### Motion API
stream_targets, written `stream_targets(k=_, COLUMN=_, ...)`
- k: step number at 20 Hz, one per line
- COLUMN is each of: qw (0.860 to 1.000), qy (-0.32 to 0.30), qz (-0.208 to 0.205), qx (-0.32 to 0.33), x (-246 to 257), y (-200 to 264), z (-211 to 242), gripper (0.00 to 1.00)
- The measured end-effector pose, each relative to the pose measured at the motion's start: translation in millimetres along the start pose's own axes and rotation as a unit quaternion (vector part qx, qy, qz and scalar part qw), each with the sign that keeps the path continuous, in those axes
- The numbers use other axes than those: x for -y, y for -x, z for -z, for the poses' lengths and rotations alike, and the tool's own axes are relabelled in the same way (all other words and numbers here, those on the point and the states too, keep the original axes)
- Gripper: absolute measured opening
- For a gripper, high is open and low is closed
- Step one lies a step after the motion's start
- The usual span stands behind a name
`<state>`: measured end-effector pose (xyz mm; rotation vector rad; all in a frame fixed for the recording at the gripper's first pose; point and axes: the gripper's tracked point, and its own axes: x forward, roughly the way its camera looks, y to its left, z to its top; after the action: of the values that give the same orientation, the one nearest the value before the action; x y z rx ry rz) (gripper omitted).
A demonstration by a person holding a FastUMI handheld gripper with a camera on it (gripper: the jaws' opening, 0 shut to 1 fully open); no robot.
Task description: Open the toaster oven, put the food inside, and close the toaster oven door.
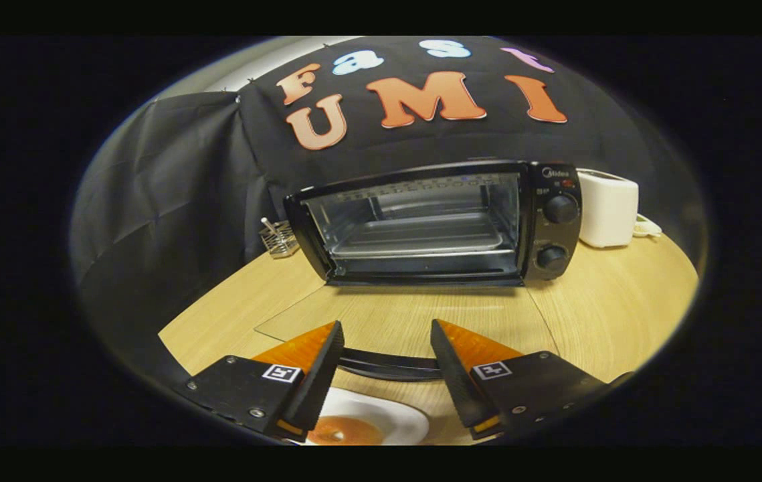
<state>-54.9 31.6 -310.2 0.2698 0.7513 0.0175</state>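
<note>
The black toaster oven (434, 221) stands at the back of the wooden table, and its cavity shows a metal tray (421, 235) inside. Its glass door (407, 314) lies folded down flat toward me. The door's black handle (387, 365) runs across just behind my fingertips. My gripper (386, 328) is open above the door, with one finger on each side of the handle's middle and neither pressing on it. Below the fingers, in front of the door, a white plate (404, 420) carries a round brown piece of food (344, 432), partly hidden by the left finger.
A white toaster (608, 207) stands right of the oven. A small wire holder (278, 237) sits at the oven's left, against the black cloth wall. Two control knobs (560, 209) are on the oven's right panel. The round table's edge (678, 268) curves away on the right.
</note>
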Motion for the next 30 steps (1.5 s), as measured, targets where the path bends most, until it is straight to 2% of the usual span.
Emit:
stream_targets(k=2, qw=1.0, qy=-0.005, qz=0.0, qx=-0.029, x=4, y=-3, z=15, gripper=0.78)
stream_targets(k=5, qw=1.0, qy=0.008, qz=0.001, qx=-0.013, x=1, y=-1, z=9, gripper=0.77)
stream_targets(k=10, qw=0.999, qy=0.038, qz=-0.008, qx=-0.021, x=-12, y=17, z=17, gripper=0.77)
stream_targets(k=15, qw=0.997, qy=0.059, qz=-0.043, qx=-0.012, x=-34, y=52, z=24, gripper=0.85)
stream_targets(k=19, qw=0.995, qy=0.071, qz=-0.056, qx=-0.041, x=-39, y=76, z=51, gripper=0.96)
stream_targets(k=24, qw=0.988, qy=0.118, qz=-0.07, qx=-0.075, x=-54, y=98, z=90, gripper=0.95)
stream_targets(k=30, qw=0.983, qy=0.16, qz=-0.03, qx=-0.09, x=-47, y=96, z=116, gripper=0.95)
